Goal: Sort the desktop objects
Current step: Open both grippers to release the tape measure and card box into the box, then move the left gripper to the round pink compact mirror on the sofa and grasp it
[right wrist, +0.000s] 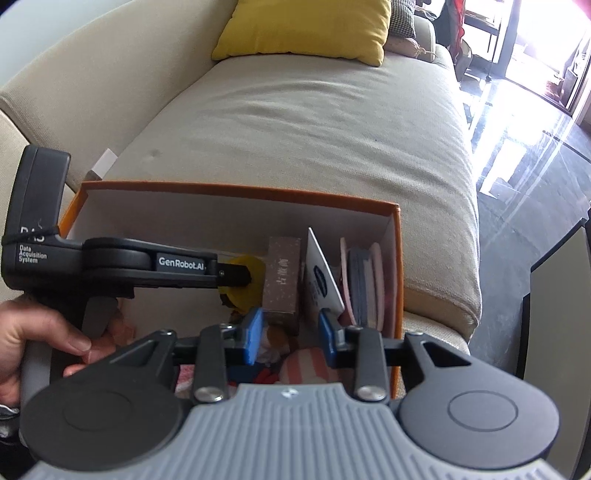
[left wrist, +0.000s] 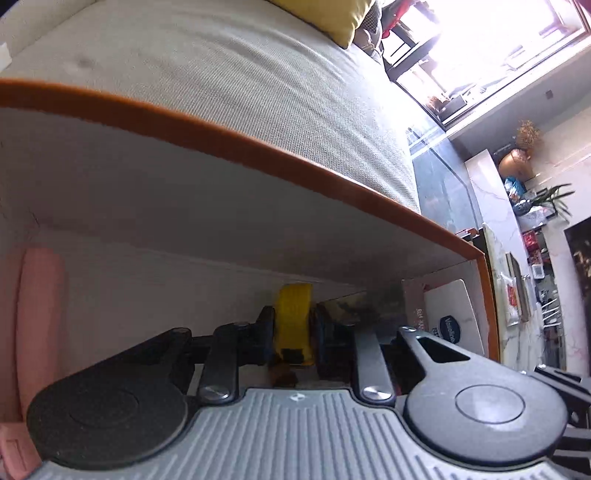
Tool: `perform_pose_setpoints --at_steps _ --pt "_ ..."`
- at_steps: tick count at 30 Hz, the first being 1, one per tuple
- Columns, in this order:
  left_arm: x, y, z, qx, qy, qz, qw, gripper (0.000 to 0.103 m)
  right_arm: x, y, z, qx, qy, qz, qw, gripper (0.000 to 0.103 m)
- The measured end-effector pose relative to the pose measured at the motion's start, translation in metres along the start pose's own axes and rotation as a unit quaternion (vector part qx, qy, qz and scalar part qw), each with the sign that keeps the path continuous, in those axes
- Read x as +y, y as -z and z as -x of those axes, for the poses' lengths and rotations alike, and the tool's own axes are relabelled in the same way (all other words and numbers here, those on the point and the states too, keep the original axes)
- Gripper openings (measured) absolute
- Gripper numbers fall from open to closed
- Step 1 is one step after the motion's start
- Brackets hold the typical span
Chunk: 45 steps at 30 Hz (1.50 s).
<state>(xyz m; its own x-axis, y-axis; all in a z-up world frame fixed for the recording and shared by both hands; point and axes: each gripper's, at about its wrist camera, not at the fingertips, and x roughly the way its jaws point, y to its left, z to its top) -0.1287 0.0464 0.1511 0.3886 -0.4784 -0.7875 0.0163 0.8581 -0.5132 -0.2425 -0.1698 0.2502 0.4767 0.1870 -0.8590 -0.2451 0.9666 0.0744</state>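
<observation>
My left gripper point(left wrist: 293, 334) is shut on a yellow roll of tape point(left wrist: 293, 317) and holds it inside the orange box point(left wrist: 229, 144), near its white back wall. In the right wrist view the left gripper point(right wrist: 242, 275) reaches in from the left with the yellow roll point(right wrist: 245, 282) between its fingers, beside a brown speckled carton point(right wrist: 282, 277). My right gripper point(right wrist: 290, 332) is open and empty, its blue pads point(right wrist: 253, 334) hovering over the box's near side above a striped pink item point(right wrist: 308, 369).
The orange box point(right wrist: 397, 258) sits against a beige sofa point(right wrist: 314, 122) with a yellow cushion point(right wrist: 306, 29). Inside stand a white Vaseline pack point(right wrist: 321, 280), pink and grey flat discs point(right wrist: 364, 280) and a pink object point(left wrist: 40, 314). Glossy floor point(right wrist: 524, 155) lies to the right.
</observation>
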Motion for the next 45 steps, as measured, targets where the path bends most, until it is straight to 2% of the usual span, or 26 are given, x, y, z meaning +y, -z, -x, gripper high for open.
perform_pose_setpoints --at_steps 3,6,9,13,16,22,26,30,33,34,39,45 --pt "-0.011 0.000 0.004 -0.001 -0.030 -0.046 0.9985 0.037 0.004 0.000 0.003 -0.001 0.002 0.005 1.000 0.035" --pt "-0.017 0.003 0.014 -0.006 -0.029 -0.071 0.9970 0.047 0.008 -0.002 0.005 -0.001 0.003 0.011 1.000 0.035" --pt "-0.023 0.007 0.031 -0.004 -0.021 -0.095 0.9952 0.047 0.011 -0.003 0.009 -0.004 0.001 0.015 1.000 0.035" --pt "-0.024 0.010 0.069 -0.007 0.024 -0.125 0.9919 0.047 0.018 -0.013 0.021 -0.017 -0.017 0.016 1.000 0.034" --pt "-0.015 0.005 0.103 -0.023 0.053 -0.143 0.9881 0.047 0.031 -0.028 0.028 -0.029 -0.040 0.022 0.999 0.033" --pt "0.021 -0.018 0.163 -0.075 0.026 -0.137 0.9874 0.046 0.083 -0.066 0.024 -0.038 -0.088 0.067 0.993 0.033" --pt "0.065 -0.037 0.191 -0.107 -0.011 -0.109 0.9882 0.047 0.125 -0.093 0.008 -0.032 -0.101 0.111 0.988 0.033" --pt "0.112 -0.051 0.184 -0.081 -0.043 -0.064 0.9937 0.056 0.163 -0.113 -0.022 0.002 -0.112 0.146 0.983 0.033" --pt "0.141 -0.053 0.169 -0.053 -0.064 -0.051 0.9952 0.059 0.193 -0.121 -0.049 0.030 -0.111 0.179 0.977 0.033" --pt "0.148 -0.053 0.162 -0.044 -0.068 -0.048 0.9956 0.060 0.205 -0.124 -0.056 0.031 -0.103 0.200 0.974 0.029" --pt "0.182 -0.050 0.135 -0.003 -0.060 -0.032 0.9977 0.066 0.238 -0.138 -0.097 0.083 -0.096 0.254 0.959 0.027" --pt "0.193 -0.044 0.107 0.028 -0.058 -0.027 0.9975 0.070 0.253 -0.143 -0.140 0.139 -0.084 0.299 0.940 0.027"
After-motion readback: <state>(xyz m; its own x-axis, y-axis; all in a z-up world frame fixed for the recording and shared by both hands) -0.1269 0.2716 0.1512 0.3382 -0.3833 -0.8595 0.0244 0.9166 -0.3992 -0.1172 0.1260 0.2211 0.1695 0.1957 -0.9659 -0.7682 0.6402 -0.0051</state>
